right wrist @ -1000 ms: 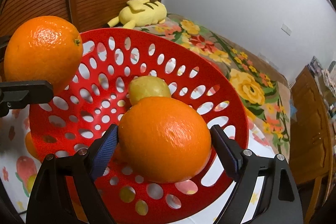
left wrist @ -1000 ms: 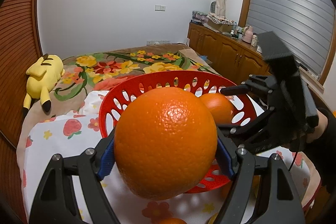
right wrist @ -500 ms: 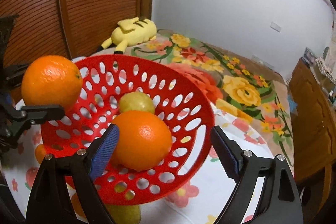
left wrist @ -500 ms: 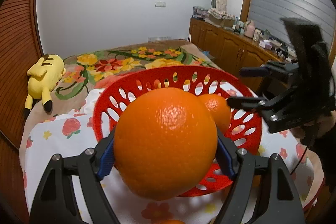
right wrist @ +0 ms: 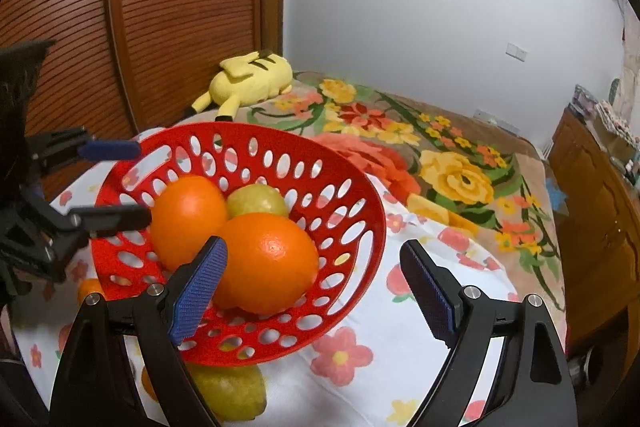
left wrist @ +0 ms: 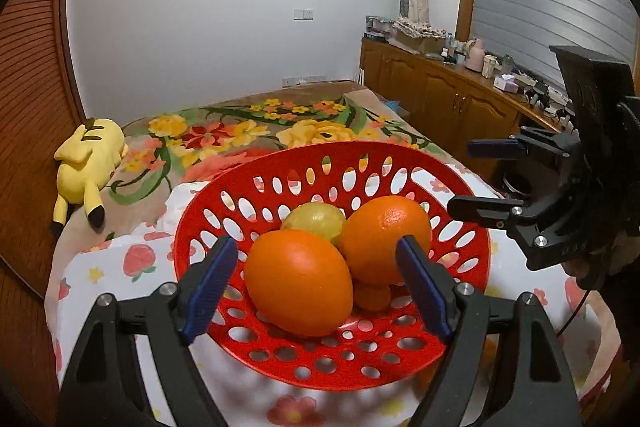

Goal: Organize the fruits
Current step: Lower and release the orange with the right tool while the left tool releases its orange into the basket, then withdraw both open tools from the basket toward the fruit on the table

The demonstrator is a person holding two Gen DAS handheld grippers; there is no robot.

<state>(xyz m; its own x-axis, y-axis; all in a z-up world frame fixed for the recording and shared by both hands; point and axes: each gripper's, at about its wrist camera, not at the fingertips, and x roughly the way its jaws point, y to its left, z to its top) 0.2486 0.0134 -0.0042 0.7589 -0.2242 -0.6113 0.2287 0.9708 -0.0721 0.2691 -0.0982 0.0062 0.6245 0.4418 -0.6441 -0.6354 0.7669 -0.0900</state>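
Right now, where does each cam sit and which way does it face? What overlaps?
Left wrist: on the left gripper, looking along its open fingers into the red basket toward the white wall and cabinets; the right gripper shows at right.
Right wrist: on the right gripper, looking over the basket's right side toward the wooden wardrobe; the left gripper shows at left.
Shared: the basket, two oranges, a yellow fruit, the yellow plush, the floral bedspread.
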